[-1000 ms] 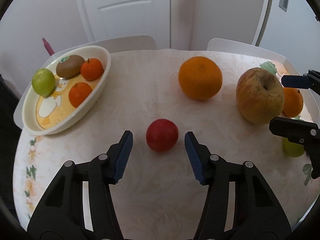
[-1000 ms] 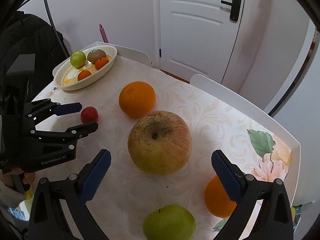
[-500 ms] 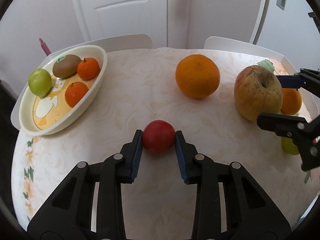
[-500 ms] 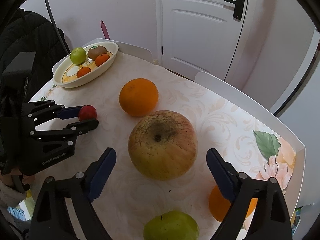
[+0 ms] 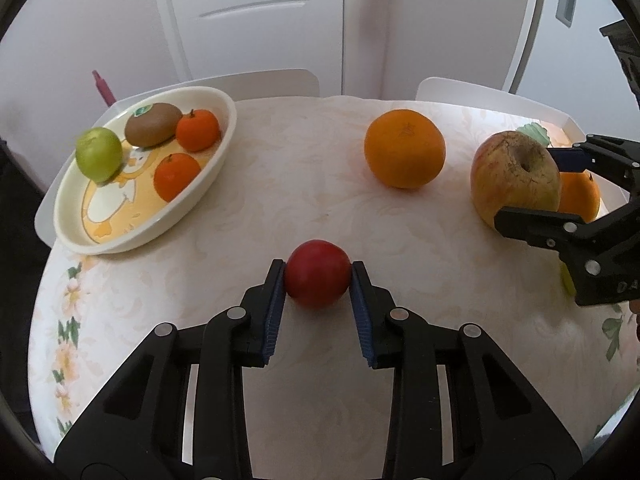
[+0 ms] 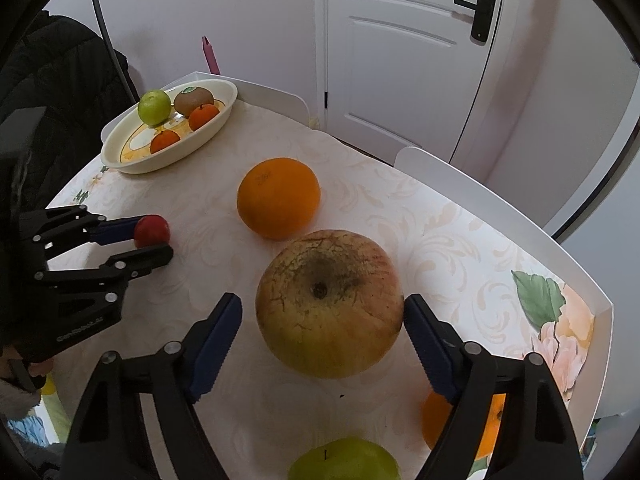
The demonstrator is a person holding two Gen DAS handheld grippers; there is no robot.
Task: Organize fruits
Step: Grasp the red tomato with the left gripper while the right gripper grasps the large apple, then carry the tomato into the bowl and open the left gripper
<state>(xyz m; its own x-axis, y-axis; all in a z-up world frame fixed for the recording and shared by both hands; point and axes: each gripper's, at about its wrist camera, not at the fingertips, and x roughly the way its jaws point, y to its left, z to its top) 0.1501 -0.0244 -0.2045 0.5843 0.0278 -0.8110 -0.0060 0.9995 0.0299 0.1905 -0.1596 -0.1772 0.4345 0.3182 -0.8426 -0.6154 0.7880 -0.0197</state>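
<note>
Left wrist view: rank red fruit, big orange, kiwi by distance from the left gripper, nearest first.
1. Red fruit: clamped between the fingers of the left gripper.
2. Big orange: farther out on the table, ahead and slightly right.
3. Kiwi: farthest, at the back of the dish, far left.

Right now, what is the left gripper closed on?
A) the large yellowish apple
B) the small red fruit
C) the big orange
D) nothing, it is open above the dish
B. In the left wrist view the left gripper has both blue pads pressed against the sides of the small red fruit, which sits on the table.
</note>
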